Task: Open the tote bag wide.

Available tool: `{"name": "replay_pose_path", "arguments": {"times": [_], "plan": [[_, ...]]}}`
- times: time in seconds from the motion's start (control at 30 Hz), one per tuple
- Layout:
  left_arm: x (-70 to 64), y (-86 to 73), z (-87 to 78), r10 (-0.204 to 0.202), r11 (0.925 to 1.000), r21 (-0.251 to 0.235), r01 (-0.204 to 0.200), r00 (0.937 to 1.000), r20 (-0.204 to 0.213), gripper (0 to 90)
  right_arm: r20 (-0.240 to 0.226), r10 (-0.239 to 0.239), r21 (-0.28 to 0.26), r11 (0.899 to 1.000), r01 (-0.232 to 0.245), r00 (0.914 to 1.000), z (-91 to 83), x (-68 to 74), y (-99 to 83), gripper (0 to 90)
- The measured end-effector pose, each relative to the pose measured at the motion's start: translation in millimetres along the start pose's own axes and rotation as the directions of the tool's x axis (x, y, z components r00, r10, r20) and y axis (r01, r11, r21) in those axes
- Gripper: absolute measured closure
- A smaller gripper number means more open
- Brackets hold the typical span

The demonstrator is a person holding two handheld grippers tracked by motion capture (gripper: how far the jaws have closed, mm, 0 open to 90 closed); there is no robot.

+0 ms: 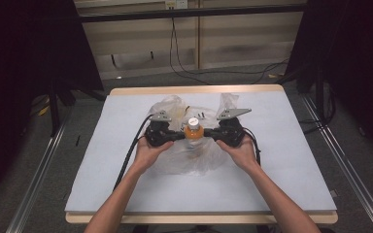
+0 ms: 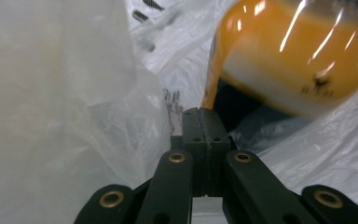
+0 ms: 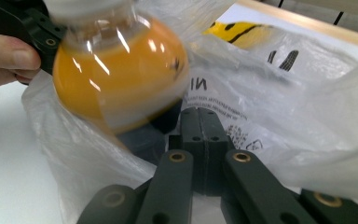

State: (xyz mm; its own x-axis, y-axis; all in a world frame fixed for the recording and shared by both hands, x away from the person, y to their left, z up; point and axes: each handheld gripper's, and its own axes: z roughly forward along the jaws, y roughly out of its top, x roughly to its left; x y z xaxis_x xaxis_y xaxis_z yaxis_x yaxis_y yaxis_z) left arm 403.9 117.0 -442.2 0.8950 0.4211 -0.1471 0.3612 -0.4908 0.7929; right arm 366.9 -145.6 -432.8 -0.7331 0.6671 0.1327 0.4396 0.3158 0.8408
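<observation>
A clear plastic bag (image 1: pixel 194 150) lies crumpled at the middle of the table (image 1: pixel 126 184), and a round bottle (image 1: pixel 193 130) of orange liquid with a white cap stands at its centre, the bag's film gathered around it. The left gripper (image 1: pixel 178 136) comes in from the left and the right gripper (image 1: pixel 210 134) from the right, their tips meeting the bottle from opposite sides; a hand (image 1: pixel 148 151) holds the left one and the other hand (image 1: pixel 241 151) the right. In the left gripper view the jaws are pressed flat together with no gap, and the bottle (image 2: pixel 298 56) hangs up and to the right of the tips rather than between them; whether a fold of the bag (image 2: pixel 74 116) is pinched there cannot be told. In the right gripper view the jaws are likewise closed tight, the bottle (image 3: pixel 116 79) sitting up and to the left of them with printed film (image 3: pixel 242 116) crowding the tips, and again any pinch of plastic cannot be told. Bare tabletop lies open on every side of the bag: wide strips to the left and right, a broad band on the near side toward the table's near edge, and a narrower band before the far wooden edge (image 1: pixel 196 90). Cables (image 1: pixel 128 158) trail from each gripper toward the near side.
</observation>
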Motion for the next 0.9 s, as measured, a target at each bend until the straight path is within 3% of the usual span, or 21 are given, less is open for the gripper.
{"name": "replay_pose_path", "arguments": {"times": [0.17,0.3,0.33,0.43,0.53,0.57,0.63,0.7,0.73,0.77,0.8,0.9], "plan": [[1.8,-15.5,10.5,0.008,0.9978,0.066,-0.007,0.9998,-0.019,90.0,0.009,0.001,0.061,0.998,-0.002,1.0,8.0,-6.4,-12.6,90.0],[3.9,-25.0,17.7,-0.002,0.997,0.078,0.003,1.0,-0.008,90.0,0.009,0.007,0.11,0.994,-0.008,0.9999,19.8,-11.1,-22.4,90.0],[4.4,-26.2,17.8,0.013,0.9945,0.104,-0.011,0.9998,-0.017,90.0,0.007,0.002,0.123,0.992,-0.003,1.0,23.1,-11.4,-24.6,90.0],[4.2,-29.6,19.6,0.02,0.9935,0.113,-0.018,0.9996,-0.019,90.0,0.008,0.001,0.139,0.99,-0.002,1.0,28.5,-11.4,-28.9,90.0],[3.3,-32.5,22.3,0.047,0.9872,0.153,-0.045,0.9988,-0.013,90.0,0.005,-0.003,0.171,0.985,0.002,1.0,34.6,-10.4,-33.8,90.0],[3.4,-32.3,22.3,0.033,0.9877,0.153,-0.031,0.9994,-0.014,90.0,0.006,-0.02,0.18,0.984,0.019,0.9998,36.6,-9.4,-34.1,90.0],[3.6,-31.2,21.9,0.054,0.9849,0.165,-0.051,0.9984,-0.015,90.0,0.005,-0.032,0.209,0.978,0.03,0.9995,38.8,-8.0,-33.9,90.0],[1.8,-28.3,21.3,0.084,0.9769,0.199,-0.078,0.9961,-0.025,90.0,0.013,-0.054,0.242,0.969,0.049,0.9985,40.1,-7.9,-32.9,90.0],[1.8,-28.3,21.3,0.084,0.9769,0.199,-0.078,0.9961,-0.025,90.0,0.0,-0.049,0.245,0.968,0.048,0.9988,40.9,-8.6,-32.0,90.0],[-1.3,-23.6,20.9,0.129,0.9619,0.249,-0.112,0.9902,-0.054,90.0,0.001,-0.049,0.264,0.963,0.047,0.9988,41.1,-8.8,-29.9,90.0],[-2.2,-21.0,20.6,0.147,0.9526,0.276,-0.127,0.9875,-0.055,90.0,0.0,-0.073,0.278,0.958,0.07,0.9973,41.9,-9.7,-27.8,90.0],[0.9,-17.2,18.9,0.156,0.9381,0.322,-0.128,0.986,-0.06,90.0,-0.021,-0.135,0.324,0.936,0.135,0.9906,44.7,-9.4,-21.3,90.0]]}}
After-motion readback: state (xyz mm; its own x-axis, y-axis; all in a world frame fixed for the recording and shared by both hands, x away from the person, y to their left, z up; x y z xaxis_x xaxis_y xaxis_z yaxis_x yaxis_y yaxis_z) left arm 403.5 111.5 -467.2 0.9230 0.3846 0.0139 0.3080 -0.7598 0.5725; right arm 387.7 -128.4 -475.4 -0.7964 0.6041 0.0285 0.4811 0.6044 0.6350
